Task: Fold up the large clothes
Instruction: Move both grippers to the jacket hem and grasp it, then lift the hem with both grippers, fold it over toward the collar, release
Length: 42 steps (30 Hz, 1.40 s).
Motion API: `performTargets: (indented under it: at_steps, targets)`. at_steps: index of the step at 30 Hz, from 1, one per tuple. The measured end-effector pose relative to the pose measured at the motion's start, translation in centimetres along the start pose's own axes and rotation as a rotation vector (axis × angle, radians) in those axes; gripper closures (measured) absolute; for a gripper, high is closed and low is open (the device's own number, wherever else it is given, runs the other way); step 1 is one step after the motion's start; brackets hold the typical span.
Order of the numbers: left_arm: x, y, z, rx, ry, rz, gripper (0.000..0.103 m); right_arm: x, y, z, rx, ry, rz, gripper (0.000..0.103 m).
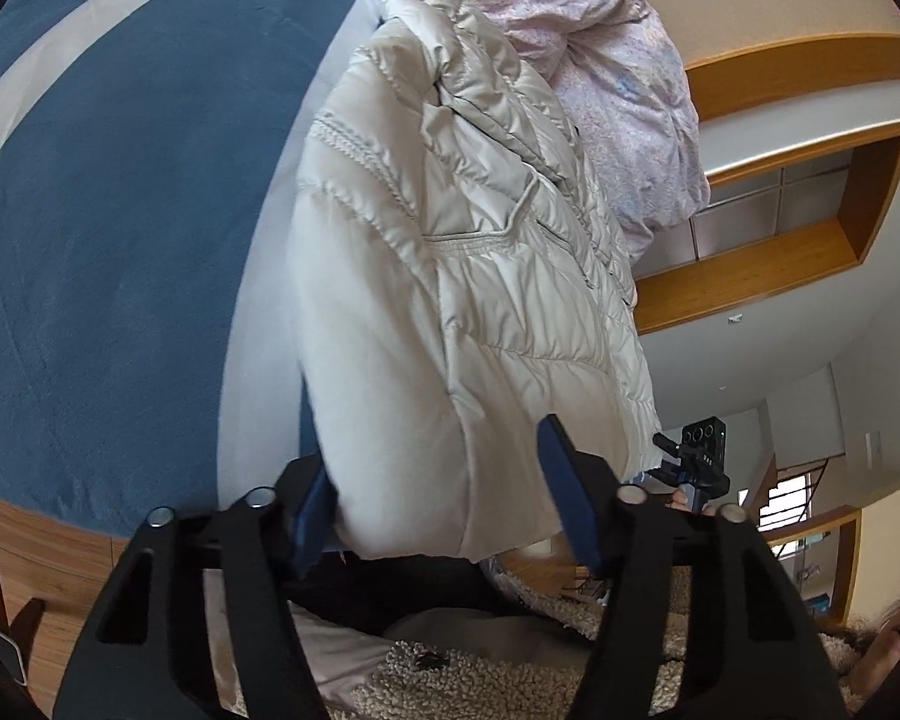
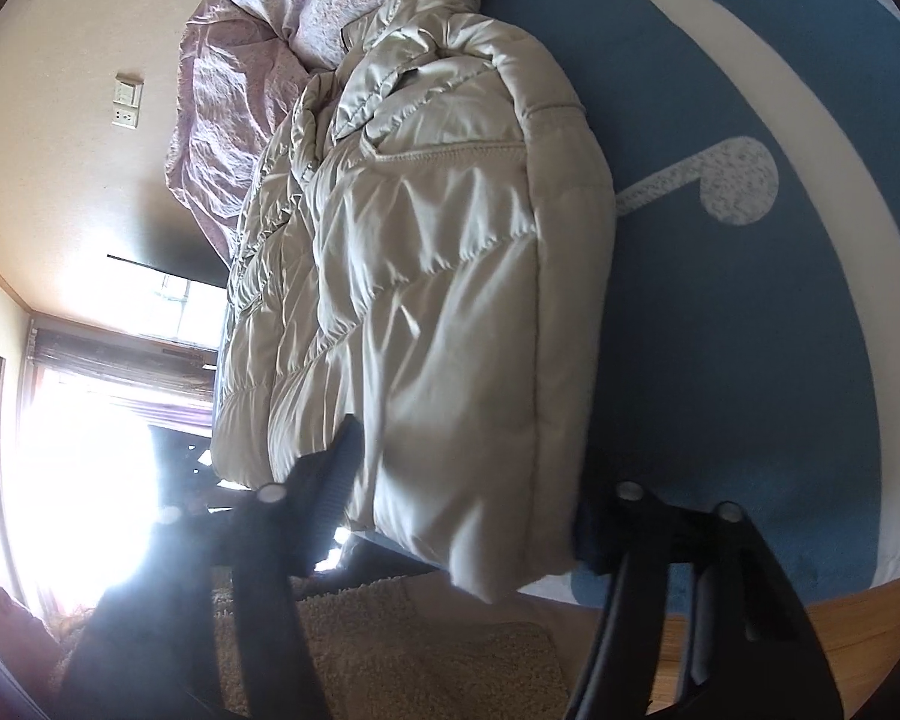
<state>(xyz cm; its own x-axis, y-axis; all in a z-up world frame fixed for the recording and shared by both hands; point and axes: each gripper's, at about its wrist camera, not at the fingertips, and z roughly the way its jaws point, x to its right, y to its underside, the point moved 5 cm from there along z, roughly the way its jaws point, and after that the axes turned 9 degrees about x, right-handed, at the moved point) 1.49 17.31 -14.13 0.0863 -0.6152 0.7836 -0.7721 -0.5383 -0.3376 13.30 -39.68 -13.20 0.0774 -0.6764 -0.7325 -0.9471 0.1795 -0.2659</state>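
1. Cream puffer jacket [image 1: 450, 276] is laid out on the blue bed cover [image 1: 120, 228], hem end hanging past the bed edge nearest the grippers, collar end up against the pink quilt [image 1: 618, 72].
2. Left gripper [image 1: 444, 504] is seen with jaws apart, the hem corner sitting between the fingers, not squeezed yet as far as can be told.
3. Right gripper [image 2: 468, 510] is likewise spread wide around the other hem corner; one finger is half lost in window glare, so actual contact can't be confirmed.
4. Slippery, puffy fabric could be lost if only the outer shell gets pinched, probably leaving the fold lopsided.
5. The hem could be dragged off the bed onto the shaggy rug [image 2: 426, 642] if it's pulled instead of lifted.
6. Plenty of open blue cover is available on one side; the quilt crowds the far end, so the folded part could get bunched against it.
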Motion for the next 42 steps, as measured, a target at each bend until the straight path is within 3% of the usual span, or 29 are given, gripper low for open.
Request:
performTargets:
  at_steps: [7, 11, 13, 18, 23, 32, 42]
  targets:
    - [-0.4, 0.5, 0.1, -0.001, 0.000, -0.023, 0.064, -0.1, 0.3, 0.5, 0.007, -0.021, 0.008, 0.054]
    - [0.1, 0.5, 0.0, 0.023, -0.033, 0.009, 0.084, -0.4, 0.3, 0.3, 0.035, 0.001, -0.013, 0.073]
    - [1.0, -0.1, -0.6, 0.061, -0.038, 0.038, 0.088, -0.9, 0.2, -0.2, 0.069, 0.019, -0.040, 0.079]
    - [3.6, -2.1, -2.3, 0.168, -0.046, 0.106, 0.089, -3.2, -1.0, -2.1, 0.213, 0.017, -0.111, 0.085]
    - [4.9, -4.2, -3.7, 0.248, -0.002, 0.086, 0.090, -5.8, -2.2, -4.3, 0.383, -0.009, -0.166, 0.085]
    - [7.4, -7.5, -5.0, 0.355, 0.046, 0.091, 0.090, -9.2, -5.4, -6.9, 0.573, -0.009, -0.225, 0.086]
    - [11.7, -16.4, -4.6, 0.529, 0.073, 0.104, 0.090, -16.3, -12.7, -7.1, 0.787, 0.058, -0.327, 0.086]
